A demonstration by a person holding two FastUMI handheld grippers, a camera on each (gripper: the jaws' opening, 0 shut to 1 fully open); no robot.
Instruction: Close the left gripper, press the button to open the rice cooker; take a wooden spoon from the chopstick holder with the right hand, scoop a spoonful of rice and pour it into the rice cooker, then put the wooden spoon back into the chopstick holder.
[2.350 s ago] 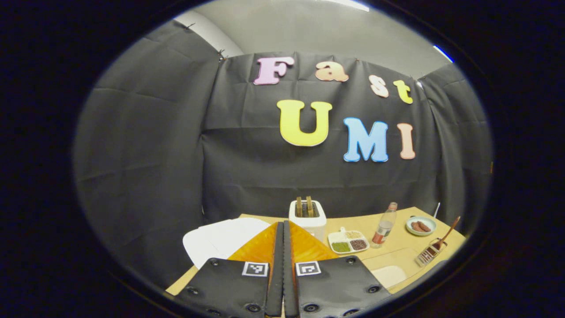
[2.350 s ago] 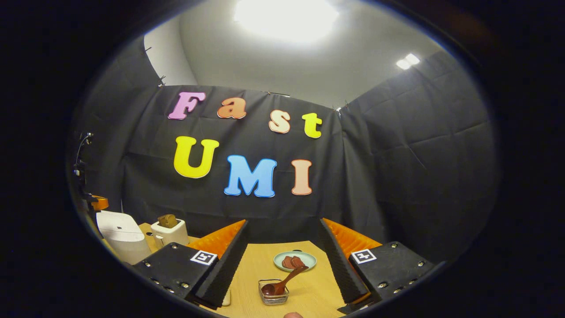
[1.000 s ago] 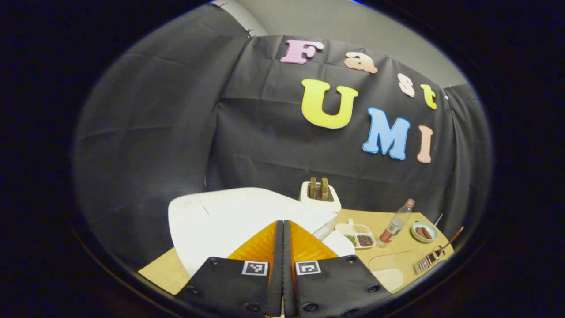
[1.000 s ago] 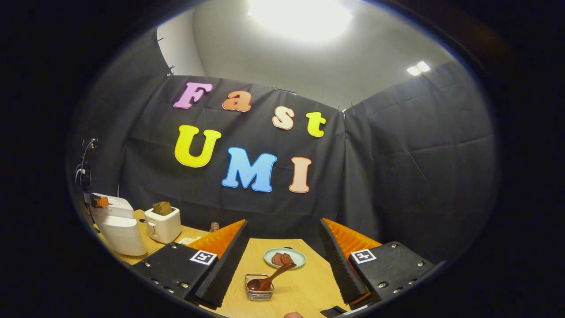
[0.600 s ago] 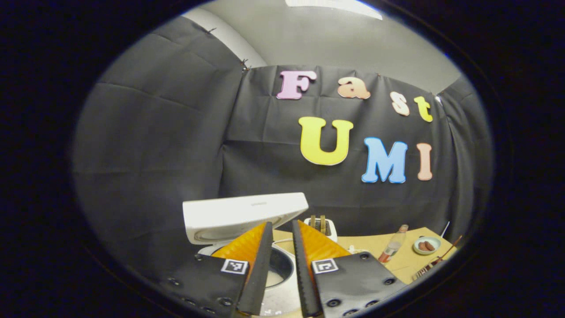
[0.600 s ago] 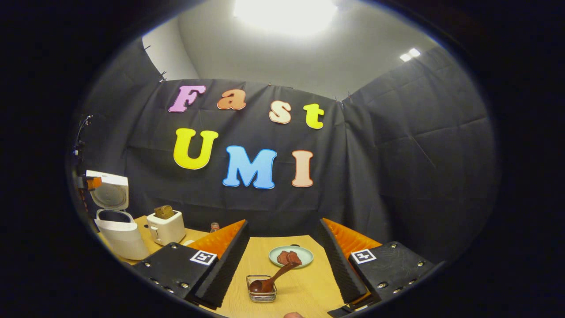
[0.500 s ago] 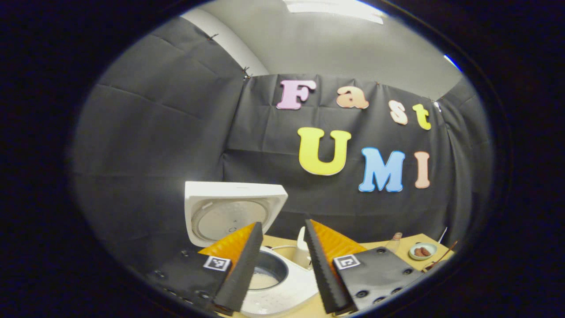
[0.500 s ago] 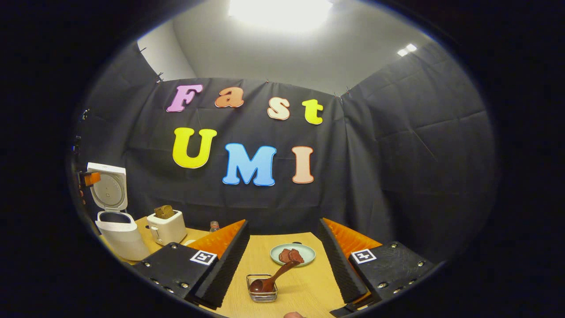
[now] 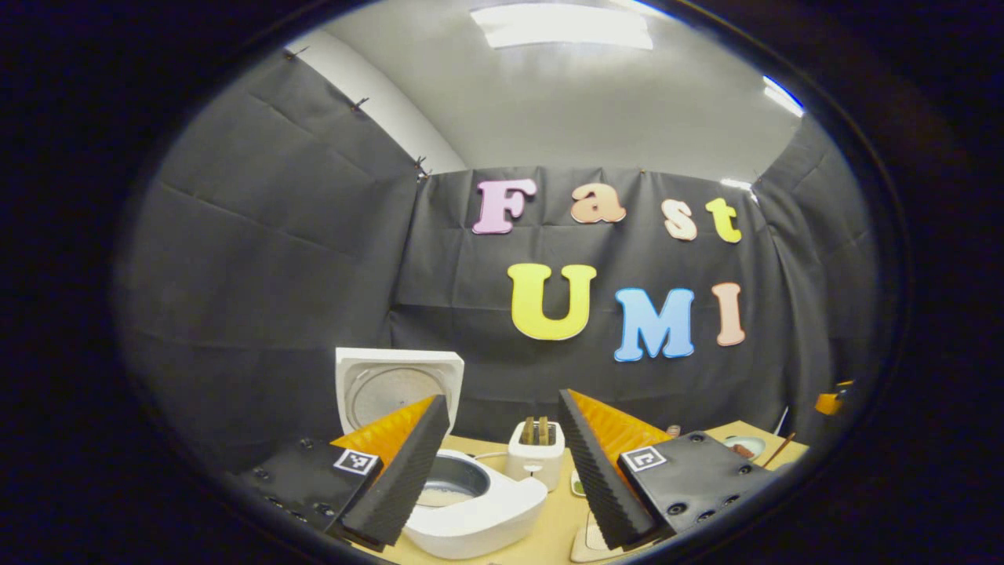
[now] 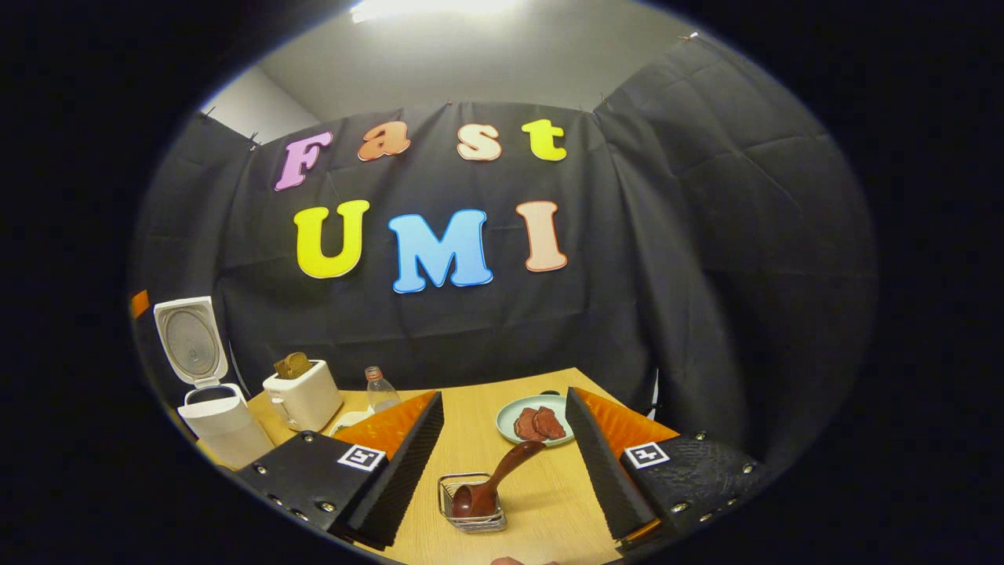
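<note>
The white rice cooker [image 9: 478,514] stands with its lid [image 9: 396,384] swung upright, and the inner pot shows a pale layer at the bottom. My left gripper [image 9: 501,398] hangs open just in front of it, holding nothing. In the right gripper view the rice cooker [image 10: 216,420] sits at the far left of the table. A dark wooden spoon [image 10: 494,479] leans in the wire chopstick holder [image 10: 473,506], bowl down and handle pointing up to the right. My right gripper [image 10: 503,394] is open above and around the holder, touching nothing.
A white toaster [image 10: 302,399] with bread and a clear bottle [image 10: 379,390] stand behind the holder. A pale green plate of meat [image 10: 533,421] lies just beyond the spoon. The toaster [image 9: 535,459] sits right of the cooker. The wooden table [image 10: 471,428] ends at the black cloth wall.
The left gripper, earlier shut against the cooker, has opened and drawn back while the lid sprang fully upright. The right gripper has tilted down and come a little nearer the spoon holder.
</note>
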